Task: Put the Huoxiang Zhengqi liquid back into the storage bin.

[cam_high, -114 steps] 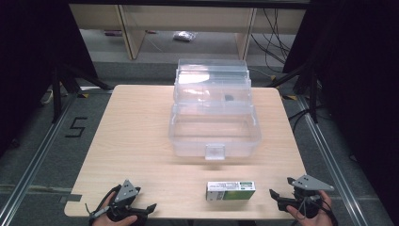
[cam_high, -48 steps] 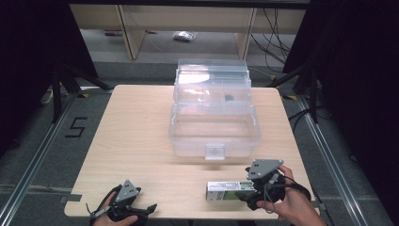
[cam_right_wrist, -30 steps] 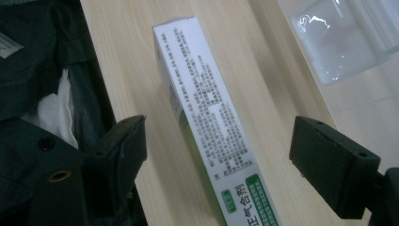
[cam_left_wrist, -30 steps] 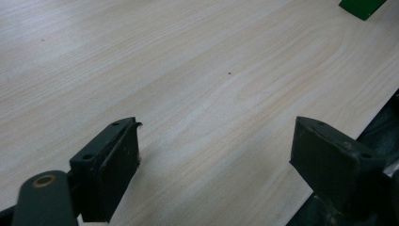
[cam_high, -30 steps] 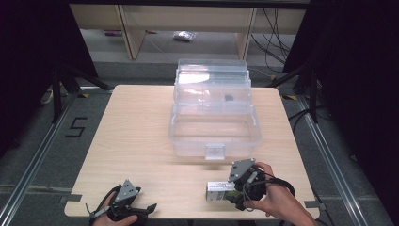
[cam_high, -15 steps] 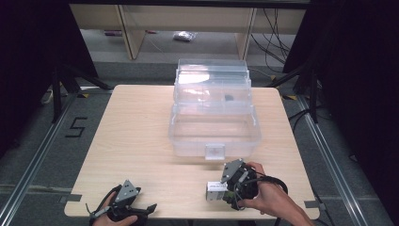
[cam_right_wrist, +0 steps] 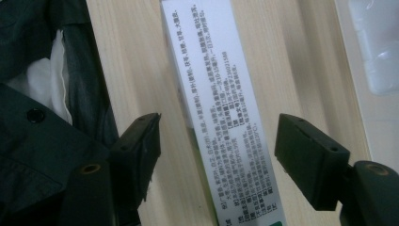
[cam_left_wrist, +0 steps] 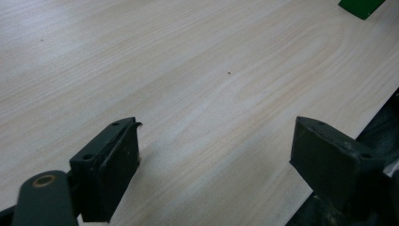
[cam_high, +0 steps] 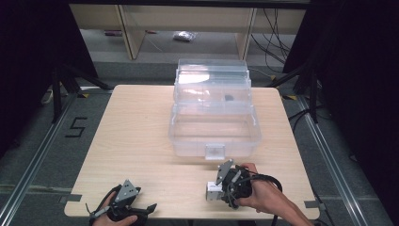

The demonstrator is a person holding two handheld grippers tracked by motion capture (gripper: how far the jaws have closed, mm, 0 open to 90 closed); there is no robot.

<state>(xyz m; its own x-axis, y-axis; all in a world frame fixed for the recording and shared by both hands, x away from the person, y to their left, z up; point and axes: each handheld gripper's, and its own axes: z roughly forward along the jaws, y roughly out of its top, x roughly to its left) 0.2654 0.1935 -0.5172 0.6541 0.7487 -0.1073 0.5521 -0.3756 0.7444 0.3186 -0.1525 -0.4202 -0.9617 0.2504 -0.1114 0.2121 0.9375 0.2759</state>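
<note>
Straddling the small white printed cardboard box (cam_right_wrist: pixel 221 122) at the pale wooden table's (cam_high: pixel 141 141) near edge, the right gripper (cam_right_wrist: pixel 216 141), jaws just closing but not touching, must finish squeezing before lifting.

Light wooden table (cam_high: pixel 136 122), pale grain, rounded corners. Clear plastic storage box (cam_high: pixel 214 127) sits on it at centre-far side, lid raised at the back. Small white carton (cam_high: pixel 212 191) with printed text lies flat near the front edge, just before the box.
</note>
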